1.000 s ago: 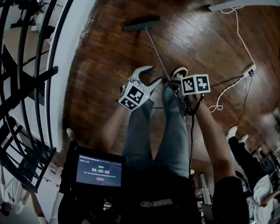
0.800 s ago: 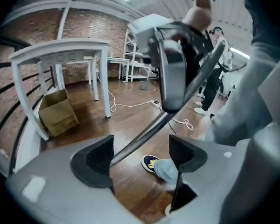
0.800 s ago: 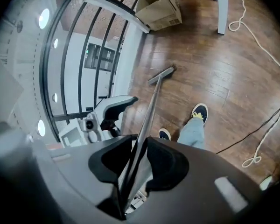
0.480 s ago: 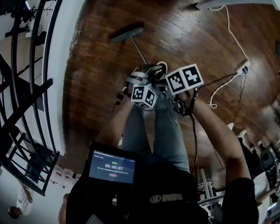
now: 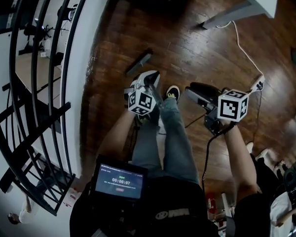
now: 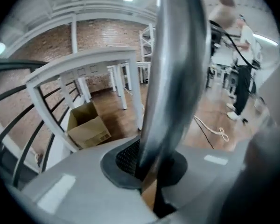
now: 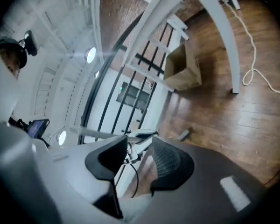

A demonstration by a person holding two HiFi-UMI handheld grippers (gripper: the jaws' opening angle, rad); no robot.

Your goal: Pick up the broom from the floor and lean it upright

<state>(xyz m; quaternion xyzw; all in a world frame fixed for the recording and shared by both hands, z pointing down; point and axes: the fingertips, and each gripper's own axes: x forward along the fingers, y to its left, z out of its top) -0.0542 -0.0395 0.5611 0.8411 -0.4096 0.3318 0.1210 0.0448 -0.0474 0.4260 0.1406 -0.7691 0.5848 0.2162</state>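
Observation:
The broom's dark head (image 5: 139,63) rests on the wooden floor near the white railing base. Its thin metal handle (image 5: 153,84) rises steeply toward me. My left gripper (image 5: 151,78) is shut on that handle, and in the left gripper view the blurred shiny handle (image 6: 170,69) runs up between the pads of the left gripper (image 6: 151,164). My right gripper (image 5: 191,91) hangs off to the right, apart from the broom; its jaws are opening. The right gripper view shows the right gripper (image 7: 140,160) with nothing between its pads, and the broom head (image 7: 183,135) beyond.
A white railing with black bars (image 5: 64,58) curves along the left. A white table leg (image 5: 227,15), a white cable (image 5: 244,46) and a power strip lie at upper right. A cardboard box (image 6: 86,125) stands by the railing. My legs and shoe (image 5: 172,93) are below the grippers.
The left gripper went from open beside the handle to shut on it. The right gripper left the handle, swung out to the right and opened. The broom head now sits closer in.

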